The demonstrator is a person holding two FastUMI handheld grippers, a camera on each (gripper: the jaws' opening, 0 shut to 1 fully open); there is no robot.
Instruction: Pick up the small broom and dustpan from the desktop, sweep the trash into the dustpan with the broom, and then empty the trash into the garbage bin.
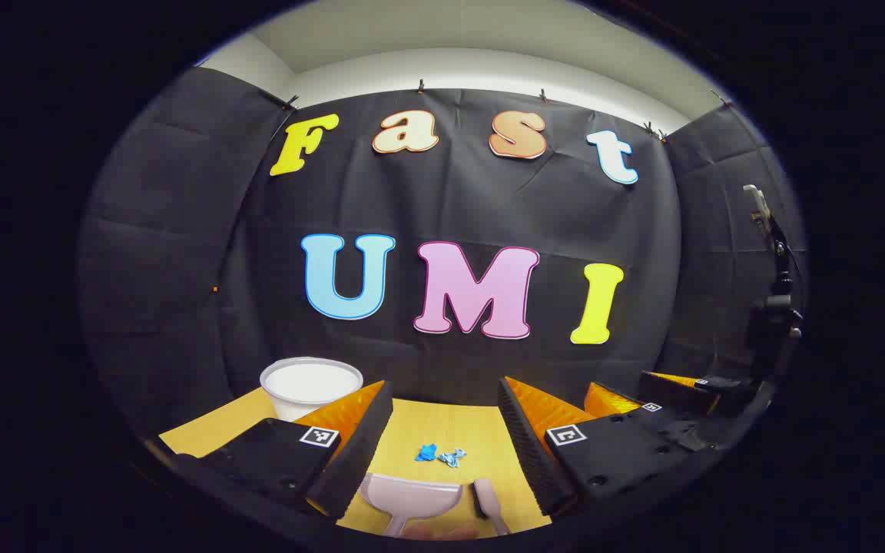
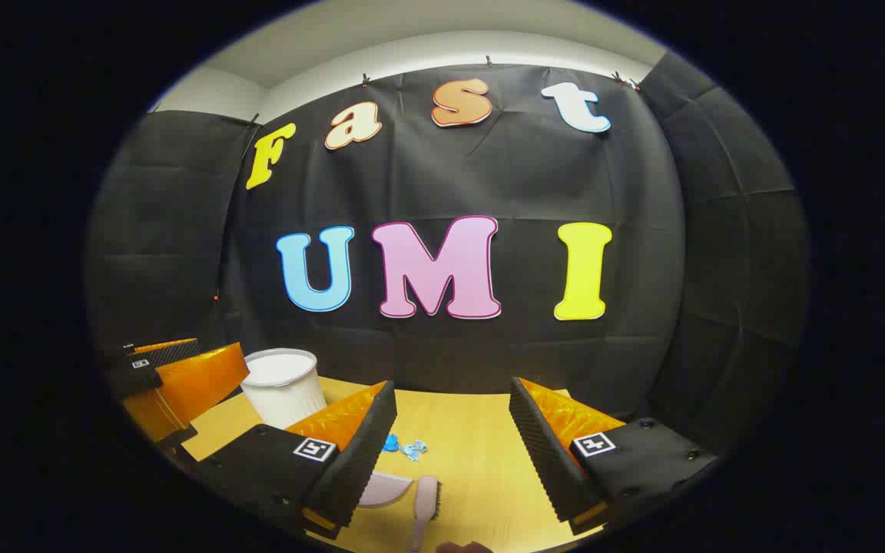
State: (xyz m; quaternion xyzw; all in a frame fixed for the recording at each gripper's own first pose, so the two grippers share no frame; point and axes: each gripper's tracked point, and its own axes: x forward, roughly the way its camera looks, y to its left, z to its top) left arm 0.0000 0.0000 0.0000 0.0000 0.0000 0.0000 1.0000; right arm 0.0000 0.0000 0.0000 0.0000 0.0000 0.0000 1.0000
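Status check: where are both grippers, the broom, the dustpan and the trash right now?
Left gripper and right gripper open, hovering, holding nothing. Pale pink plastic dustpan and small pink broom flat on the yellow desktop. Blue crumpled trash beyond them; white bin back left. Nothing blocking.

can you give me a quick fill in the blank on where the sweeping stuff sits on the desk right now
1. Both the left gripper and the right gripper have their jaws ____.
2. The crumpled trash lies on the desktop just beyond the ____.
3. The small broom lies to the ____ of the dustpan.
4. The white garbage bin stands ____.

Missing words: open; dustpan; right; upright
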